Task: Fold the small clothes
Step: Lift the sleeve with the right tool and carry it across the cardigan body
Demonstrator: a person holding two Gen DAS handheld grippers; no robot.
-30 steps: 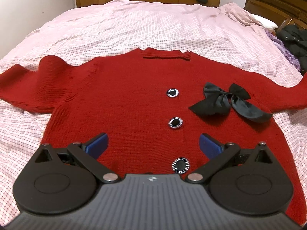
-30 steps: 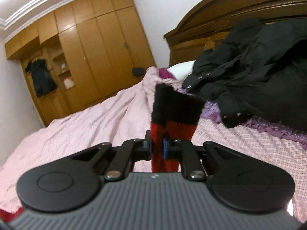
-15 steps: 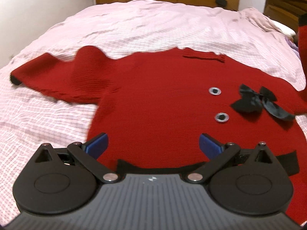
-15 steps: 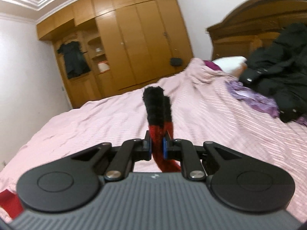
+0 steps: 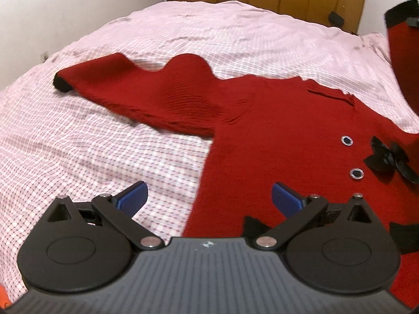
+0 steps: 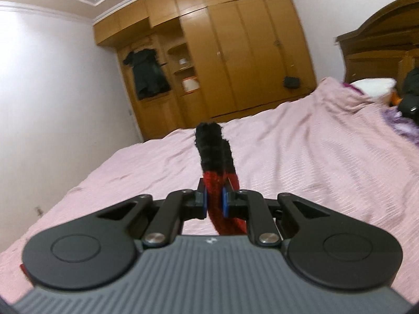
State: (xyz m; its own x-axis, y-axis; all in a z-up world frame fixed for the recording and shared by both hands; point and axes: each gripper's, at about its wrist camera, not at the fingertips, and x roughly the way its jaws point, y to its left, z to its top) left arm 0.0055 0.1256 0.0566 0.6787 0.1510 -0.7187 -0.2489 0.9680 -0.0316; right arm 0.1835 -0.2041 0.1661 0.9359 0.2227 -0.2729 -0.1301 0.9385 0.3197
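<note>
One red sweater (image 5: 275, 136) is spread front-up on the pink checked bed (image 5: 91, 157); 2 round buttons and 1 black bow (image 5: 387, 159) are seen on it. L tongs (image 5: 209, 196) are held spread wide, empty, above the hem edge; vs 0.5 s ago the view is shifted left, more bedsheet shown. R tongs (image 6: 215, 201) are pressed together on the black-cuffed sleeve (image 6: 213, 144), lifted off the bed, cuff upright. Wardrobe (image 6: 235, 52) w/ shelves is seen behind; contents blurred.
</note>
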